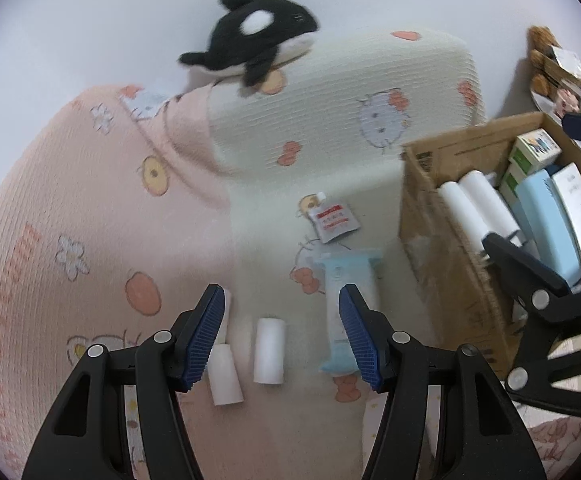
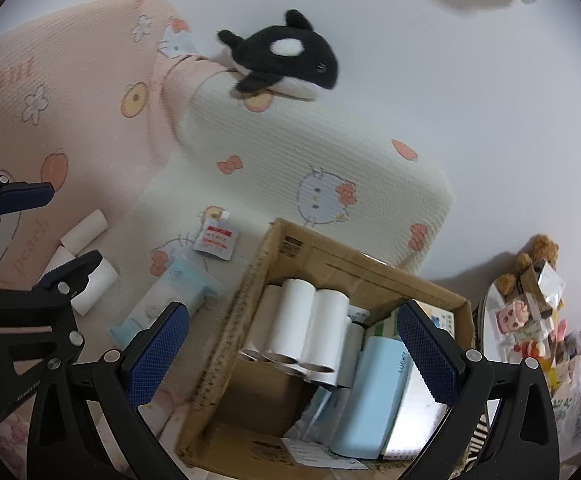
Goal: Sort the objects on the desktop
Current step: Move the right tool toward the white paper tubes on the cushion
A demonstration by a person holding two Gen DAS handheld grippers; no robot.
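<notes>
Jaws wide on both: left gripper over white paper rolls, right gripper above cardboard box, nothing held.

We are looking down on a patterned bed cover with a pillow lying at twelve o'clock and a plush orca sitting on the pillow's far corner. Two paper rolls are lying side by side at six o'clock, with a flat packaged item just to their right. A small pouch is lying beyond that package, toward the pillow. At three o'clock a cardboard box is standing on the cover, holding several more rolls beside upright boxes and a case. A teddy bear is sitting behind the box, at two o'clock.
</notes>
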